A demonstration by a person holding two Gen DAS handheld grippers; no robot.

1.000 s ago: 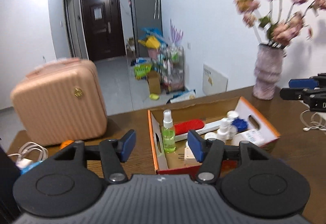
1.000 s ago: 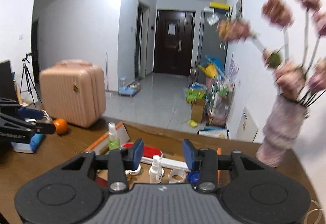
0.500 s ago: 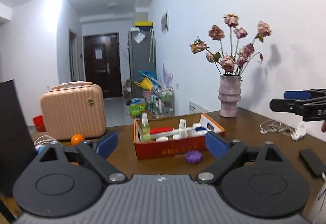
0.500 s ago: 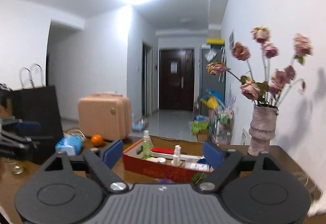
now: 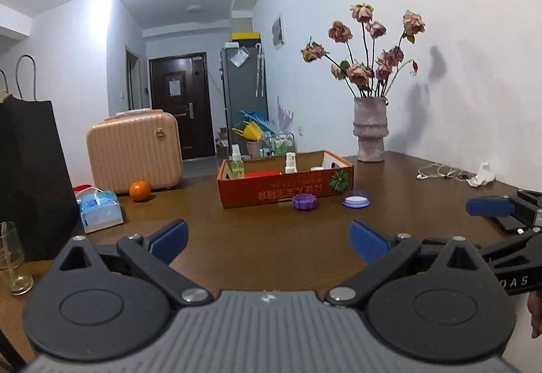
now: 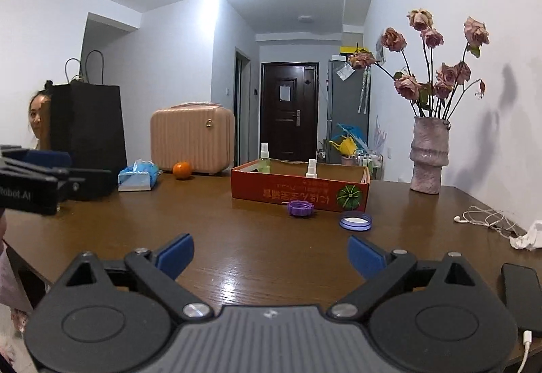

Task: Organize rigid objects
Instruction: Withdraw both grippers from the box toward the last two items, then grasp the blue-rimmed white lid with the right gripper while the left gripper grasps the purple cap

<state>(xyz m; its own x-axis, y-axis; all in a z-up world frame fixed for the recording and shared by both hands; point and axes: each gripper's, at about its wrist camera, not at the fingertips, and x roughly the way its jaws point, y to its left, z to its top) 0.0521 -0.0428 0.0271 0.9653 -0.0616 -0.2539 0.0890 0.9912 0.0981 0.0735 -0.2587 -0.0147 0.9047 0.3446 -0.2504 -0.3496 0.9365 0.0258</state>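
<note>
A red cardboard box (image 5: 284,193) (image 6: 298,193) stands mid-table, holding a green spray bottle (image 5: 237,163), a white spray bottle (image 5: 290,163) and other small items. In front of it lie a purple cap (image 5: 304,202) (image 6: 300,208) and a blue-rimmed lid (image 5: 355,200) (image 6: 355,222). My left gripper (image 5: 267,235) is low over the near table, well short of the box, jaws opening wide with nothing between them. My right gripper (image 6: 270,251) is beside it, jaws likewise opening and empty.
A pink vase of dried roses (image 5: 369,132) stands at the back right, a pink suitcase (image 5: 133,149), an orange (image 5: 140,190) and a tissue pack (image 5: 100,210) at the left. A black paper bag (image 5: 30,176), a glass (image 5: 12,257), earphones (image 6: 481,215) and a phone (image 6: 521,291) line the edges. A person (image 6: 39,122) is behind the bag.
Both grippers have pulled back from above the box to the near side of the table and dropped lower. Both jaws have spread from partly closed to wide.
</note>
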